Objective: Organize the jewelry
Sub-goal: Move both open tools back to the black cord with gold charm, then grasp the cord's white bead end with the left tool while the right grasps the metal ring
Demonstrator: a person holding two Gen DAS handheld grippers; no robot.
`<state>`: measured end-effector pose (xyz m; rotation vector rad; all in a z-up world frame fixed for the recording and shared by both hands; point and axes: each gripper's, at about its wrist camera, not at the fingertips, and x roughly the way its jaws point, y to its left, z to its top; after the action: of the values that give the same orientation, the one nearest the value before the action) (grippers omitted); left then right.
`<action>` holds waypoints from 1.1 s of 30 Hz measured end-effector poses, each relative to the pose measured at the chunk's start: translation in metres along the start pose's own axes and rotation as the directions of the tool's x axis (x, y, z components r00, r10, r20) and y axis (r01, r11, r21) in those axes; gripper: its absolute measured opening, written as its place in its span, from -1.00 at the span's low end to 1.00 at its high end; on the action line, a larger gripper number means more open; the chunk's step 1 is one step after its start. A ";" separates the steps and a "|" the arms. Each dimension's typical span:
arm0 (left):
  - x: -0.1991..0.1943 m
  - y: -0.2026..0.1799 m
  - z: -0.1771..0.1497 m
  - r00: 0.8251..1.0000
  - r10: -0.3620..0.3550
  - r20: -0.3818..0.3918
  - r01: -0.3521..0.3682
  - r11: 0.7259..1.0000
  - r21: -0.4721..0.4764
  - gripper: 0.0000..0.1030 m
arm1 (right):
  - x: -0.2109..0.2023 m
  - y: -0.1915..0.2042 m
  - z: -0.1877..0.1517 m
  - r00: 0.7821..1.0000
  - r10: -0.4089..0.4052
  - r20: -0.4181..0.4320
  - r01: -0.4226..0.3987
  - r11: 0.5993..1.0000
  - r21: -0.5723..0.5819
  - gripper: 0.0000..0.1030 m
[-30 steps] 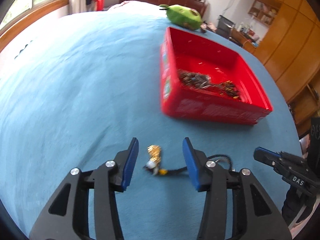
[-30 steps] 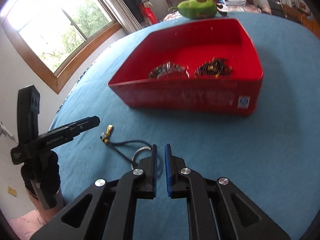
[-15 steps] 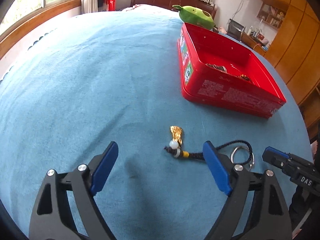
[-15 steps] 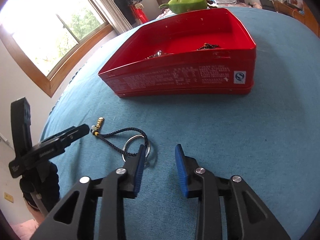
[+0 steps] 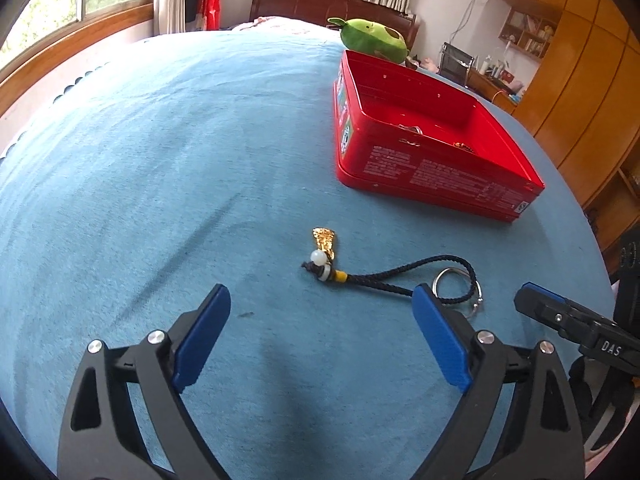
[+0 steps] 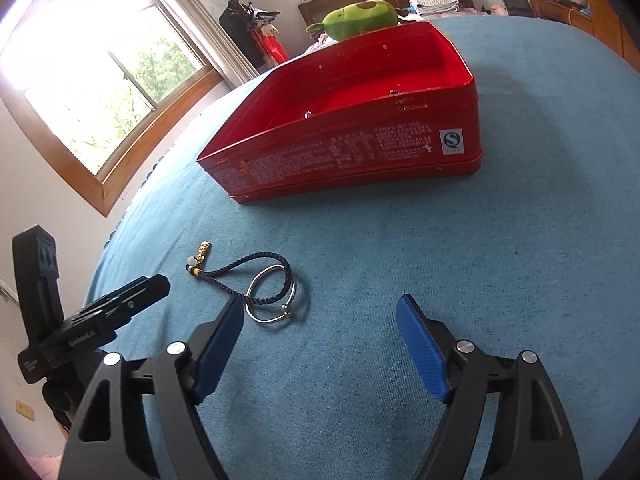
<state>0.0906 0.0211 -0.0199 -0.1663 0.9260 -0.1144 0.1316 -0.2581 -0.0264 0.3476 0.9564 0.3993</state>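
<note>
A keychain charm (image 5: 326, 246) with a gold pendant, a white bead, a black braided cord and a metal ring lies on the blue cloth; it also shows in the right wrist view (image 6: 256, 280). My left gripper (image 5: 320, 304) is open, just short of the charm, which lies ahead between its fingers. My right gripper (image 6: 320, 320) is open and empty, with the ring beside its left finger (image 6: 218, 348). The red tin box (image 5: 424, 160) stands beyond, open-topped, with some jewelry inside; it also shows in the right wrist view (image 6: 348, 152).
A green plush toy (image 5: 372, 38) lies behind the box. The blue cloth (image 5: 160, 160) covers the whole surface. The right gripper's tip (image 5: 560, 316) shows at the left view's right edge, and the left gripper's tip (image 6: 120, 304) at the right view's left edge.
Both grippers have opened wide and dropped lower, closer to the cloth. The charm lies flat on the cloth, let go; the right gripper was shut a second ago.
</note>
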 end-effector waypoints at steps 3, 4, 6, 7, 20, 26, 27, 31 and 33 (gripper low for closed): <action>0.003 0.001 0.003 1.000 -0.012 -0.013 0.012 1.000 -0.004 0.77 | 0.001 -0.002 0.000 1.000 -0.002 -0.001 0.002 1.000 0.003 0.53; 0.006 0.002 0.005 1.000 -0.018 -0.025 0.017 1.000 -0.011 0.77 | 0.001 -0.002 0.000 1.000 -0.003 -0.001 0.003 1.000 0.001 0.53; 0.015 0.007 0.011 0.997 -0.036 -0.064 0.034 0.999 -0.039 0.77 | 0.003 0.000 0.000 1.000 -0.001 0.000 0.001 1.000 -0.005 0.53; 0.019 0.010 0.015 0.996 -0.044 -0.079 0.040 0.998 -0.054 0.75 | 0.003 0.000 0.000 1.000 -0.001 -0.001 0.001 1.000 -0.007 0.53; 0.048 0.004 0.042 0.981 -0.083 -0.178 0.060 0.989 -0.135 0.61 | 0.007 0.000 0.000 1.000 0.012 0.003 -0.012 1.000 -0.014 0.53; 0.053 -0.001 0.044 0.974 -0.105 -0.202 0.073 0.984 -0.161 0.47 | 0.006 0.000 -0.001 1.000 0.021 0.008 -0.021 1.000 -0.021 0.53; 0.055 -0.002 0.044 0.973 -0.106 -0.205 0.072 0.984 -0.165 0.45 | 0.006 0.000 -0.002 1.000 0.024 0.009 -0.024 0.999 -0.022 0.53; 0.058 -0.006 0.045 0.969 -0.107 -0.223 0.068 0.982 -0.176 0.25 | 0.004 -0.002 -0.002 0.999 0.040 0.011 -0.040 0.999 -0.019 0.53; 0.061 -0.009 0.045 0.963 -0.109 -0.246 0.067 0.982 -0.176 0.25 | 0.003 -0.003 -0.002 0.999 0.045 0.012 -0.045 0.999 -0.018 0.53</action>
<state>0.1622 0.0061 -0.0395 -0.3542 1.1863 -0.1437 0.1323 -0.2589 -0.0314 0.3559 0.9341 0.4462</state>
